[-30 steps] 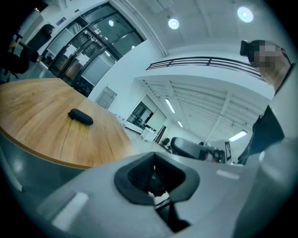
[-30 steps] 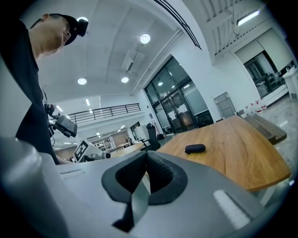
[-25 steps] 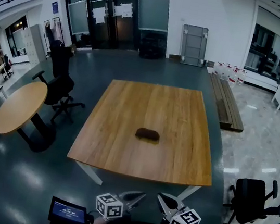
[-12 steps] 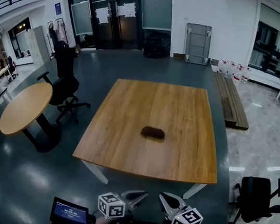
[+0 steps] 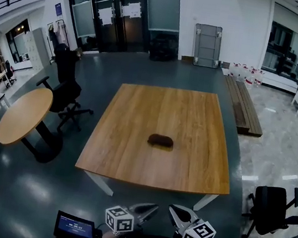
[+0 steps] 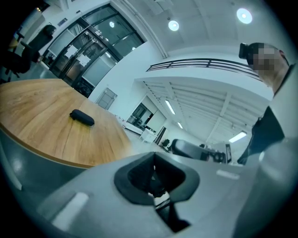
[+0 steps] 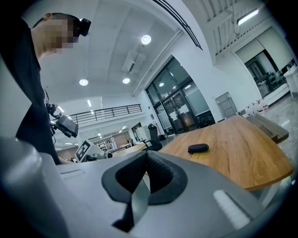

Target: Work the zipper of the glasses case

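Dark glasses case [image 5: 160, 140] lies at twelve o'clock. Left gripper [image 5: 146, 209] and right gripper [image 5: 176, 212], both closed and empty, would likely shove it unless opened.

The person wears a dark top [image 7: 25, 107]. Grey shells on the left gripper [image 5: 152, 207] and right gripper [image 5: 173, 209], each carrying a white cube [image 5: 117, 219] with black square markers.

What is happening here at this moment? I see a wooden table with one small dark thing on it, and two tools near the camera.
A person holds a two-jaw gripper in each hand, low and close to the body. The left gripper and the right gripper are both shut and hold nothing. The dark glasses case lies on the wooden table, well ahead of both grippers. Nothing touches it, so work on its zipper has not begun.
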Motion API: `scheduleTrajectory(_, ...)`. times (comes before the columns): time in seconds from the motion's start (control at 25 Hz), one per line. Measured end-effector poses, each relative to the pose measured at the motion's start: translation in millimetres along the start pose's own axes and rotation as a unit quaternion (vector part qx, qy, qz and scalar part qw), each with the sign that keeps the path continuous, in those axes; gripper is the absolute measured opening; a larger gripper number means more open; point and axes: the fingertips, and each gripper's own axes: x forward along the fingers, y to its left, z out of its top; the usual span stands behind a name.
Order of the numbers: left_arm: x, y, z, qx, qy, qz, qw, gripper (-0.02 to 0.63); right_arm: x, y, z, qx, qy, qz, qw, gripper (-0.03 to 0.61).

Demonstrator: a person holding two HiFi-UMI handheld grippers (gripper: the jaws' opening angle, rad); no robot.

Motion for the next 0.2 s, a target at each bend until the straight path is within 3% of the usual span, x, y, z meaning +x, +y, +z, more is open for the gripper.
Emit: scheduleTrajectory(0.2,6.4,2.5,1.9,0.001,0.001,-0.002,1.0000,0.000,-0.4,-4.9,1.1,-0.004,0.002,-0.002,1.000,0.005)
